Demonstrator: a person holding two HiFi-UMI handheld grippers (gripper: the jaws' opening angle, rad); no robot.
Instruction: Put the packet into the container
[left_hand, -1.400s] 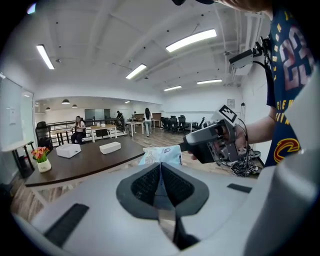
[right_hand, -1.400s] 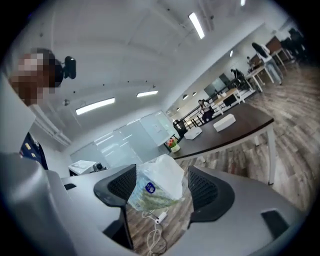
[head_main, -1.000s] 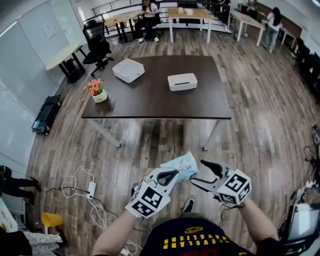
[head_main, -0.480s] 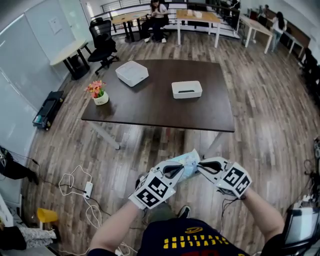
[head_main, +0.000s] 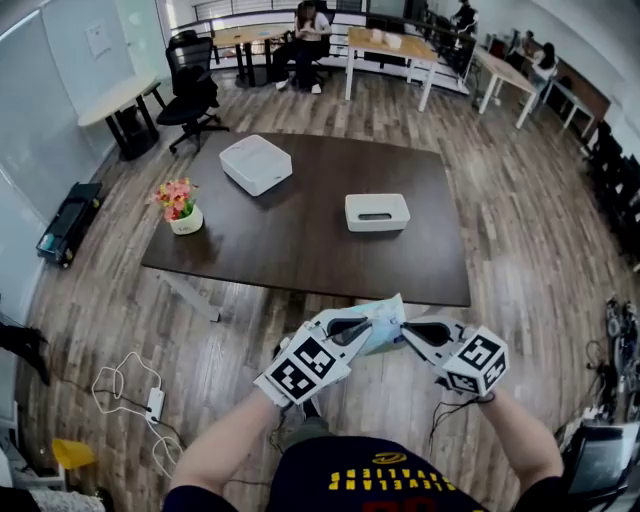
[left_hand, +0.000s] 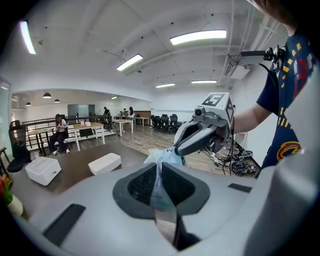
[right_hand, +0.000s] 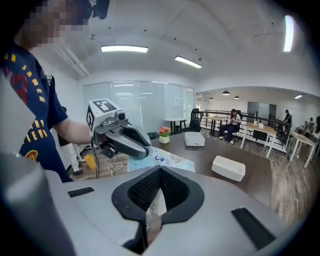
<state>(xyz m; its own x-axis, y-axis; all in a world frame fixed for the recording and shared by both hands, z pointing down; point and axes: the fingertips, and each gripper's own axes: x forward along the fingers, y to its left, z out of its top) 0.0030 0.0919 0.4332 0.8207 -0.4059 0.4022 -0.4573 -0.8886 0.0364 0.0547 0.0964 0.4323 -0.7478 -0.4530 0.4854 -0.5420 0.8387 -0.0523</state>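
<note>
1. Left tool (head_main: 348, 328) grips the left end of the packet (head_main: 385, 318). Its jaws stand almost together and are just beginning to ease apart, but in the left gripper view the thin film runs between the pads and is pinched there.
2. Between the two tools the packet, a pale, printed, crumpled pouch, hangs in the air. It is over the wooden floor, just short of the near edge of the surface (head_main: 300, 245) and toward the near right corner. It touches nothing that stands on the surface.
3. Right tool (head_main: 408, 328) is closed narrow on the packet's right end. The right gripper view shows a pale strip of it caught in the seam of the jaws.
4. On the surface, a flower pot (head_main: 186, 218) stands by the left edge and an open white box (head_main: 255, 163) sits toward the far left corner. A white box with a slot in its lid (head_main: 377, 212) lies right of the middle. All three are well apart from the packet.
5. As I judge it, the task is at an early stage: the packet is in hand but not delivered. I cannot tell which white box is the container meant, though the slotted one lies nearest the packet. What is left is to carry the packet past the near edge, bring it over that box and let it go inside.
</note>
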